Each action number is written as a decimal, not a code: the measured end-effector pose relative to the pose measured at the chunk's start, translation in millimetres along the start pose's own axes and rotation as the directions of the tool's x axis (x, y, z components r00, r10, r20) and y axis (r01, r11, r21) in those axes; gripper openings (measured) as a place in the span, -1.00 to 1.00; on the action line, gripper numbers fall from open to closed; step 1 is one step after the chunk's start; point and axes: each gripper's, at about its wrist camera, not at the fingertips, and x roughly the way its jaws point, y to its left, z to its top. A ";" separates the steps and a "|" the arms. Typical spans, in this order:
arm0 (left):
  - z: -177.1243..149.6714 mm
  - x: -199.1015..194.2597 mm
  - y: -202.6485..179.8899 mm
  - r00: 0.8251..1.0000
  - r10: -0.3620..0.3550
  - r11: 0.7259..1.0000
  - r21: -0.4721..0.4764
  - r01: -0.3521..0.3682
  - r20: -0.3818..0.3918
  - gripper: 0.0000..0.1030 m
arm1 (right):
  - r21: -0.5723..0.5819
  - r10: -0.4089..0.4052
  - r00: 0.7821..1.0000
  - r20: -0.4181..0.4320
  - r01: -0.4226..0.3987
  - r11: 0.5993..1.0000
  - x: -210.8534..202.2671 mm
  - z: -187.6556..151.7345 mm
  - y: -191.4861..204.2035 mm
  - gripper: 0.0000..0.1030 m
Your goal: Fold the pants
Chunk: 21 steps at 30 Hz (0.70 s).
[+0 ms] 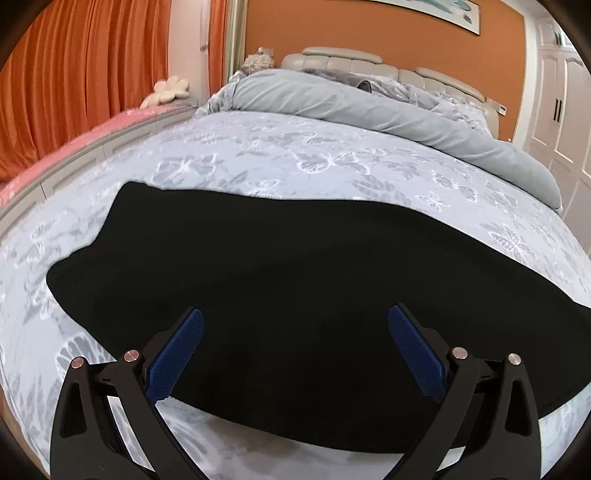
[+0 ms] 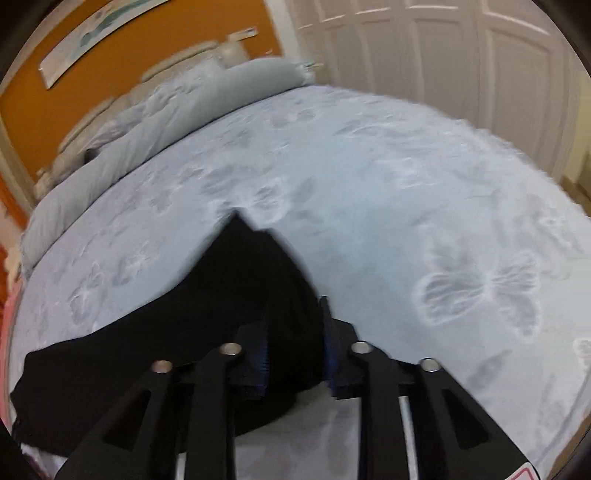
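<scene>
Black pants (image 1: 280, 280) lie spread flat across the near part of a bed (image 1: 258, 147), running from side to side in the left wrist view, with one blunt end toward the left and the rest passing out of sight at the lower right. In the right wrist view the same pants (image 2: 236, 295) come to a raised peak, with the cloth falling away to the lower left.

Left gripper (image 1: 295, 325) hangs over the near edge of the pants with its blue pads (image 1: 177, 354) set wide apart; nothing is between them but the cloth lying below, and whether the tips touch it cannot be told.

Right gripper (image 2: 293, 339) has its two fingers drawn in around a bunched fold of the pants. Black cloth fills the gap between the pads, but the picture is blurred, so whether the pads actually press on it cannot be told.

Under the pants is a pale grey-blue bedspread (image 2: 406, 184) printed with butterflies. A plain grey duvet (image 1: 369, 107) is rolled back along the far side, in front of a cream padded headboard (image 1: 343, 59). Behind it is an orange wall (image 1: 388, 33). Orange curtains (image 1: 81, 74) hang on the left, and white panelled wardrobe doors (image 2: 443, 51) stand on the right.
</scene>
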 end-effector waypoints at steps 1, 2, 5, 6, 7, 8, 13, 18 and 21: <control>1.3 2.6 1.8 1.000 -0.011 1.000 -0.013 0.011 -0.019 0.91 | 0.004 -0.059 0.998 -0.034 0.059 0.998 12.3 0.7 -4.8 0.12; 3.4 5.0 4.2 0.999 -0.020 0.999 -0.028 0.019 -0.035 0.91 | 0.028 -0.094 0.993 -0.068 0.096 0.995 22.5 -2.3 -12.7 0.18; 6.3 3.4 15.3 0.999 -0.007 0.998 -0.070 0.005 -0.033 0.91 | 0.144 0.009 0.999 -0.045 -0.002 0.990 14.9 -9.0 -30.5 0.44; 6.8 2.5 19.3 0.999 -0.002 0.996 -0.085 0.000 -0.032 0.91 | 0.160 0.000 0.999 -0.032 0.005 0.987 11.0 -10.5 -31.2 0.71; 7.8 1.7 25.5 0.999 0.006 0.994 -0.110 -0.010 -0.035 0.91 | 0.176 0.013 1.000 -0.028 -0.008 0.984 10.5 -11.9 -32.2 0.77; 8.3 1.0 30.3 0.999 0.007 0.991 -0.131 -0.012 -0.038 0.91 | 0.191 0.046 0.998 -0.041 -0.038 0.981 15.3 -14.4 -32.4 0.82; 10.5 -5.1 56.9 0.999 0.019 0.970 -0.243 -0.030 -0.046 0.91 | 0.119 0.095 0.995 -0.022 -0.092 0.989 26.1 -17.6 -3.2 0.05; 15.0 -12.0 77.6 0.995 0.092 0.965 -0.244 -0.100 -0.042 0.91 | 0.117 0.318 0.946 0.057 -0.323 0.939 -12.1 -4.2 67.4 -0.64; 18.8 -14.3 95.0 0.995 0.091 0.958 -0.268 -0.100 -0.045 0.91 | -0.081 0.495 0.868 0.030 -0.492 0.867 -58.7 -8.8 175.3 -0.63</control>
